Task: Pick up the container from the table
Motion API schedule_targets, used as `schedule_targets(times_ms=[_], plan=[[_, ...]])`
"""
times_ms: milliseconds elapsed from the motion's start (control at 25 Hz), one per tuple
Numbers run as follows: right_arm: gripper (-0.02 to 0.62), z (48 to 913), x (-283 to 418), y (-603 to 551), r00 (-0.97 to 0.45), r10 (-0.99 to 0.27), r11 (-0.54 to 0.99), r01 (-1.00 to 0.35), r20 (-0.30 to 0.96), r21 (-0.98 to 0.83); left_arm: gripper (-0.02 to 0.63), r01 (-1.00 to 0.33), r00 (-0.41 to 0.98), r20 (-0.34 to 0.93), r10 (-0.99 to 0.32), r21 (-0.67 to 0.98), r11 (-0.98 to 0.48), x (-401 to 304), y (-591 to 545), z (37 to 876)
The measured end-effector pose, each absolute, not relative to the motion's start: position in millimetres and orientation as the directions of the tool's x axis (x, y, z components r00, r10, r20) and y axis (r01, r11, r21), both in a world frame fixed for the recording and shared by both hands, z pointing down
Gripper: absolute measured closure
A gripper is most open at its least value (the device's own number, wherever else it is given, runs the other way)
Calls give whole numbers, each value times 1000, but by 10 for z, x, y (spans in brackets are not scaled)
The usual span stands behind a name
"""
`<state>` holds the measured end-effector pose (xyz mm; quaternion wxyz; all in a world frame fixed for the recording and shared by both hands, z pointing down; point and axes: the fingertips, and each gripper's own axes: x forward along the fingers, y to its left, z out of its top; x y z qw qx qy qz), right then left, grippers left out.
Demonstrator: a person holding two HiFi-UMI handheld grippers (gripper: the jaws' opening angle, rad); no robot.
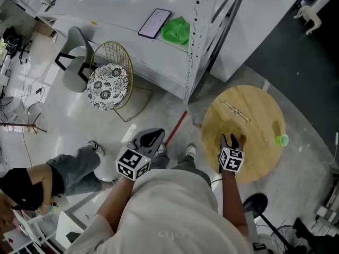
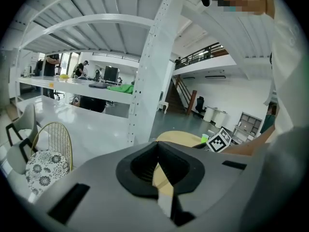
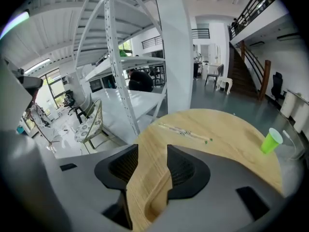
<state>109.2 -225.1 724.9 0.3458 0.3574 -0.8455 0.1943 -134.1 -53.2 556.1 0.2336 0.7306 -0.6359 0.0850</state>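
The container is a small green cup (image 1: 282, 139) standing near the right edge of a round wooden table (image 1: 254, 105). In the right gripper view the cup (image 3: 271, 141) stands upright, far right of the jaws. My right gripper (image 1: 231, 140) hovers over the table's near left part, open, with only bare wood between its jaws (image 3: 153, 161). My left gripper (image 1: 151, 137) is off the table to the left, above the floor, shut and empty. Its own view shows the gripper (image 2: 157, 166), the table (image 2: 178, 137) and the cup (image 2: 204, 138) far off.
A thin strip of small bits (image 1: 234, 110) lies across the table's far side. Left of the table stands a white shelf frame (image 1: 193, 41) holding a phone (image 1: 154, 23) and a green cloth (image 1: 176, 30). A gold wire chair (image 1: 108, 83) and a seated person (image 1: 63, 173) are farther left.
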Motion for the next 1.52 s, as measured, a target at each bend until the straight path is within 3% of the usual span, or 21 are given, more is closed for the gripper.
schedule_targets(times_ms=[400, 920, 1520], plan=[[370, 7896, 1156, -2405, -463, -357, 660, -739, 811, -131, 589, -977, 52, 466, -884, 208, 53, -1347, -348, 5620], [388, 7928, 1087, -2513, -406, -404, 628, -774, 820, -73, 589, -973, -10, 469, -883, 198, 116, -1434, -163, 5586], [362, 7969, 1331, -2420, -324, -428, 455, -884, 844, -109, 589, -975, 21, 470, -883, 203, 85, -1409, -168, 5592]])
